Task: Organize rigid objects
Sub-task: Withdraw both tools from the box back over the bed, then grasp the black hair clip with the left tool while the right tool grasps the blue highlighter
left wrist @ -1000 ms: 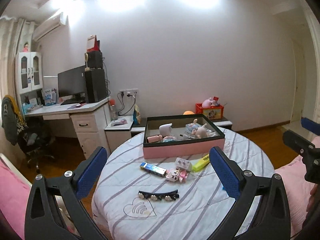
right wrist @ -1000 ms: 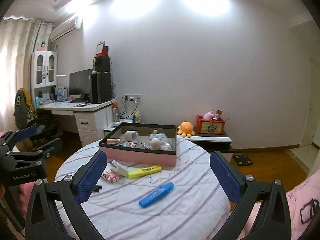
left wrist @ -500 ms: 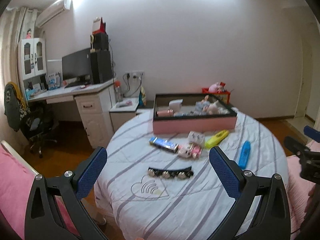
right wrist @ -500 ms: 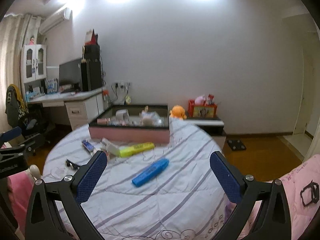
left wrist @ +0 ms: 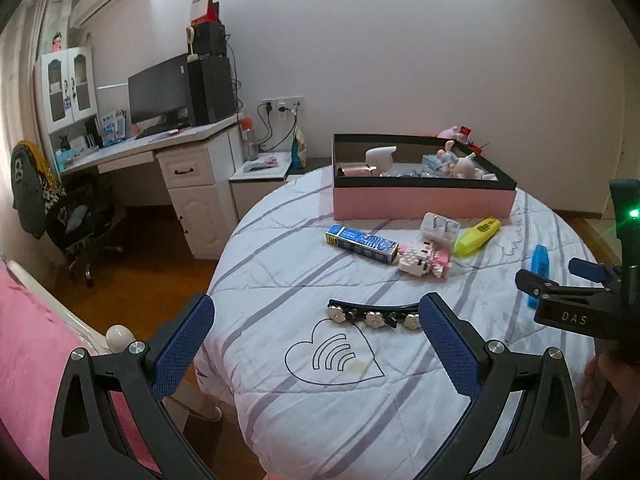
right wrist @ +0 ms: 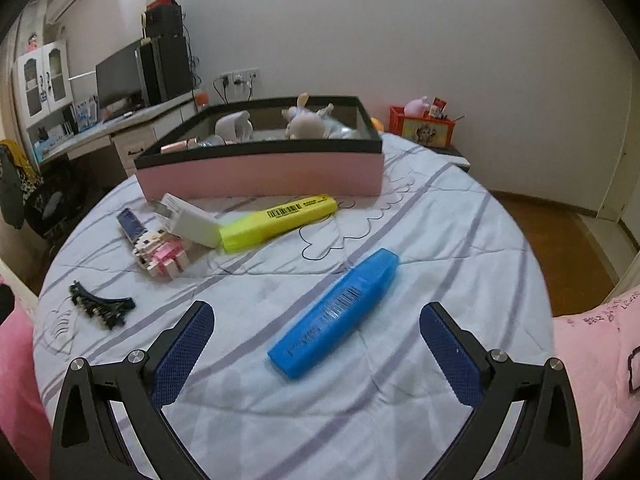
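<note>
Both grippers' fingers are apart; right gripper (right wrist: 316, 334) should straddle the blue marker (right wrist: 336, 314) crosswise, left (left wrist: 316, 330) the clip (left wrist: 374, 314).

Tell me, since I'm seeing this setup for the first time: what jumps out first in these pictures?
The blue highlighter lies on the striped cover right ahead of the right gripper, whose jaws stand wide open. Behind it, a yellow highlighter lies in front of the pink box, which already holds small toys. In the left wrist view, the black hair clip lies just ahead of the open left gripper.
</note>
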`<action>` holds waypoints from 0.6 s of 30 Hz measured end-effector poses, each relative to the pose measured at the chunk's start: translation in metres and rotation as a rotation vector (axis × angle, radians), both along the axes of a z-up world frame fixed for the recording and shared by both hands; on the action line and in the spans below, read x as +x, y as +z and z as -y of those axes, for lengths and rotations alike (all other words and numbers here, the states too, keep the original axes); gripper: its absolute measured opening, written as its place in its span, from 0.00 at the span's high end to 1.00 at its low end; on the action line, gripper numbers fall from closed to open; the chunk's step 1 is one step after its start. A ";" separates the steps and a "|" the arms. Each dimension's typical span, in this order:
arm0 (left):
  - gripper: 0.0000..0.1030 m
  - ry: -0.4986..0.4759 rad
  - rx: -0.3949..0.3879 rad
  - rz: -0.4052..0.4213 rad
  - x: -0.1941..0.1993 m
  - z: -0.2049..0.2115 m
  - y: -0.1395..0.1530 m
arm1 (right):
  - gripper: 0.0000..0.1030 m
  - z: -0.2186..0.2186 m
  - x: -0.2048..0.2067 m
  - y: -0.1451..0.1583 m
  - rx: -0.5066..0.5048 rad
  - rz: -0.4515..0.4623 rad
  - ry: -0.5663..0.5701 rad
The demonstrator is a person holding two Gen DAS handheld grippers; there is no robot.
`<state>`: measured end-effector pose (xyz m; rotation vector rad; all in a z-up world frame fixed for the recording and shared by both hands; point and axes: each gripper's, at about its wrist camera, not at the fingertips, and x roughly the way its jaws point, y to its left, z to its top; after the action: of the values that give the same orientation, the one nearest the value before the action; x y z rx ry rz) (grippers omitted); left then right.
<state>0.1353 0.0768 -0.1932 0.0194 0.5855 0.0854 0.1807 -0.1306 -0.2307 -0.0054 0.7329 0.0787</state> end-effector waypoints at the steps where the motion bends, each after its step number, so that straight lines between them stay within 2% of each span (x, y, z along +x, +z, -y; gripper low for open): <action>1: 0.00 -0.003 -0.001 -0.004 0.001 0.000 -0.001 | 0.00 -0.001 0.003 -0.001 0.001 -0.009 0.003; 3: 0.00 -0.006 -0.006 -0.011 0.005 0.001 -0.002 | 0.00 -0.002 0.012 -0.005 -0.002 -0.039 0.004; 5: 0.00 -0.012 -0.011 -0.023 0.009 0.003 -0.004 | 0.04 -0.001 0.017 -0.009 0.009 -0.068 0.005; 7: 0.00 -0.019 -0.013 -0.033 0.013 0.006 -0.006 | 0.27 0.004 0.020 -0.011 0.029 -0.085 -0.002; 10: 0.00 -0.032 -0.020 -0.044 0.017 0.011 -0.009 | 0.50 0.009 0.019 -0.012 0.030 -0.097 -0.005; 15: 0.00 -0.048 -0.021 -0.068 0.023 0.023 -0.014 | 0.72 0.025 0.012 -0.009 0.047 -0.081 0.011; 18: 0.00 -0.051 -0.023 -0.082 0.028 0.029 -0.018 | 0.76 0.036 0.005 -0.010 0.069 -0.067 0.000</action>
<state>0.1630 0.0479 -0.2109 0.0155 0.6680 0.0286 0.1856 -0.1665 -0.2405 0.0628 0.7968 0.1045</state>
